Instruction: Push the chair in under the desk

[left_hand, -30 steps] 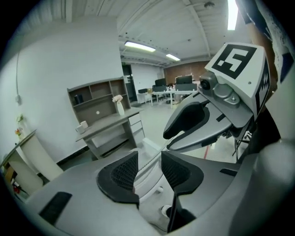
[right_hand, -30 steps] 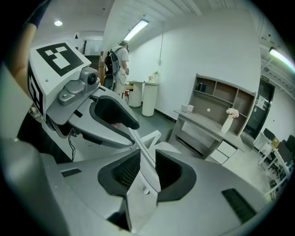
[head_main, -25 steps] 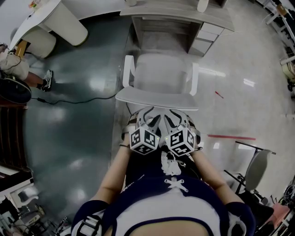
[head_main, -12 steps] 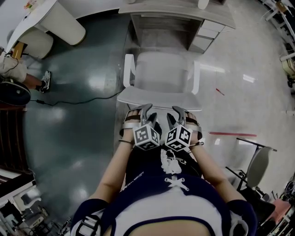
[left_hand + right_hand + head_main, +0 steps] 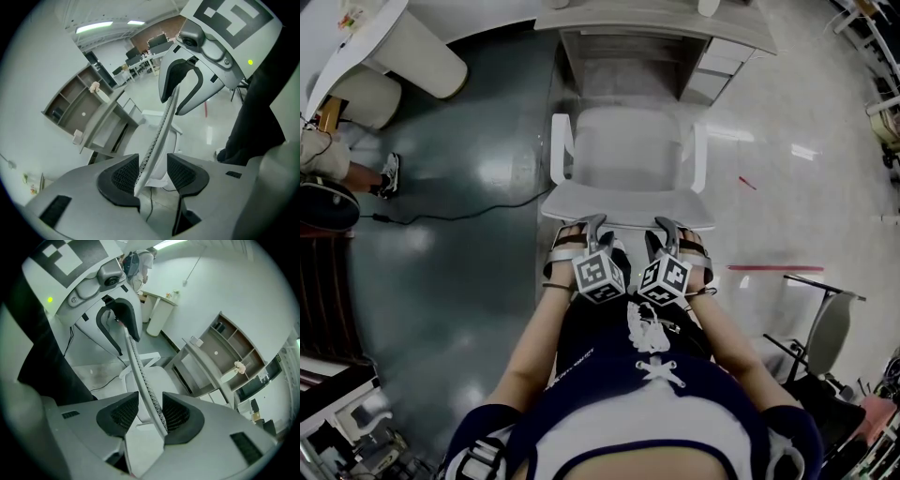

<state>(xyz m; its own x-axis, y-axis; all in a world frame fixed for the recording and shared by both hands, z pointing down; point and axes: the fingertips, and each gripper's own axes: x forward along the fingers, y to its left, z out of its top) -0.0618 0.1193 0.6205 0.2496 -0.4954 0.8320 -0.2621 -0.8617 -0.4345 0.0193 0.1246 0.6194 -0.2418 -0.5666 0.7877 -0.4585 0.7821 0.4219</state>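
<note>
Ahead of us the backrest [image 5: 628, 202] bars the way. Its top edge stands loose between the parted jaws of the left gripper [image 5: 592, 225] and the right gripper [image 5: 666, 225]. Far off, the desk [image 5: 656, 23] leaves an open kneehole [image 5: 623, 66], with drawers [image 5: 717, 75] walling its right. We find the left floor [image 5: 450, 272] open except for a cable [image 5: 459, 208]. A second chair [image 5: 825, 337] stands near right.

Head view: dim and grey, darkest at the corners.
Glare: pale patches on the glossy floor [image 5: 497, 169] beside the chair [image 5: 628, 150].
Source: ceiling strip lights [image 5: 93, 27], seen in the left gripper view.
Gripper views: bright, washed-out, ringed in black; straight lines bow.
Focus: mostly sharp, softer toward the edges.
</note>
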